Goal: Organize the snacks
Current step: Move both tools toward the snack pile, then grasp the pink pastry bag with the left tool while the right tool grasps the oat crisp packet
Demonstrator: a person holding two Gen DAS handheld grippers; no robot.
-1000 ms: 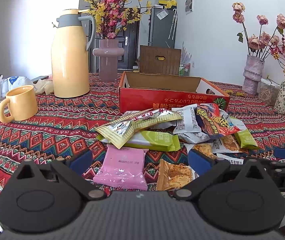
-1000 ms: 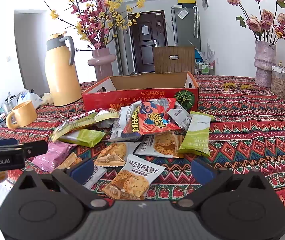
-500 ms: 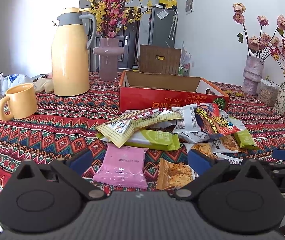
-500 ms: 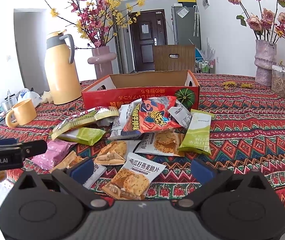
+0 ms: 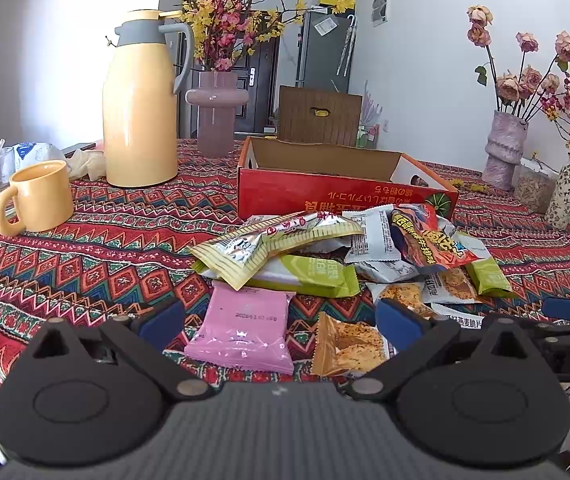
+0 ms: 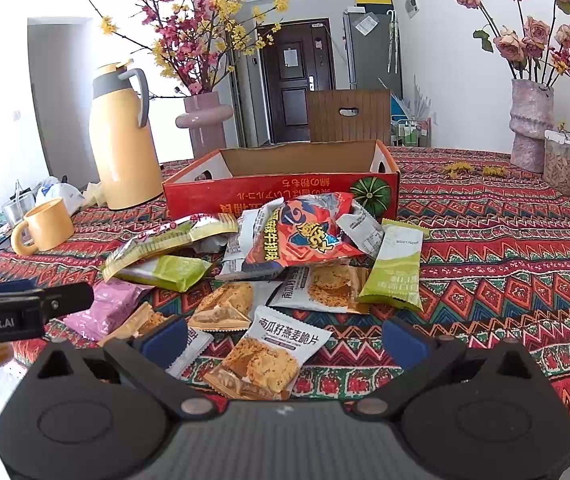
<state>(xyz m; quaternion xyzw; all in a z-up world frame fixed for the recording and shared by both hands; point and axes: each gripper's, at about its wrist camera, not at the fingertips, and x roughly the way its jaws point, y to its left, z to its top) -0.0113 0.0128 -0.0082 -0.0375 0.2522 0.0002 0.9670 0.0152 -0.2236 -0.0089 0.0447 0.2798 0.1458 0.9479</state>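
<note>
While the left gripper (image 5: pixel 279 324) hangs with jaws apart and empty, the left wrist view shows a pink snack packet (image 5: pixel 245 330) between its fingers, in front of the red cardboard box (image 5: pixel 337 196). From the right wrist, the right gripper (image 6: pixel 285 338) also gapes empty over an oat crisp packet (image 6: pixel 269 354), with the snack pile (image 6: pixel 301 240) against the box's front.
</note>
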